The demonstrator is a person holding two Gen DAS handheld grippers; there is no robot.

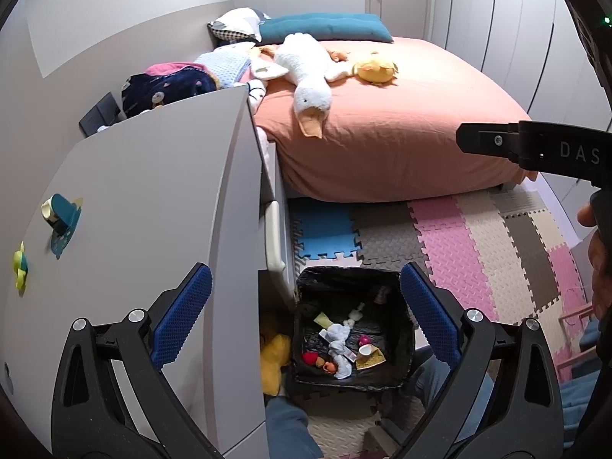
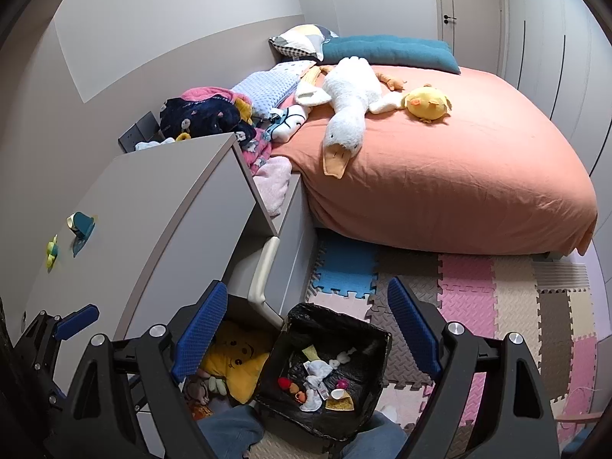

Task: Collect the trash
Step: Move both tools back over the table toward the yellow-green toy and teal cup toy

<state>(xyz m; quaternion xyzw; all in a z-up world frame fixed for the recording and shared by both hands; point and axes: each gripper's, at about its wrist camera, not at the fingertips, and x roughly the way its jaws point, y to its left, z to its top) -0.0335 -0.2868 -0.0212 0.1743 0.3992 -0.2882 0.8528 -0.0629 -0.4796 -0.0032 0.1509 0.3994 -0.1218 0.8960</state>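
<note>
The trash bin [image 2: 325, 371] sits on the floor near the person's legs, right of the grey cabinet [image 1: 153, 191], with tissues and scraps inside. The left gripper [image 1: 306, 317] and right gripper [image 2: 310, 336] hang above it, both wide apart and holding nothing. Reaching low might tip the bin and spill it.

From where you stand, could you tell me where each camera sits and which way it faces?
Left wrist: on the left gripper, angled down at the trash bin; open jaws, jeans legs and the right gripper show.
Right wrist: on the right gripper, angled down likewise; a left finger shows.
Shared: bin, bed, plush goose.
</note>
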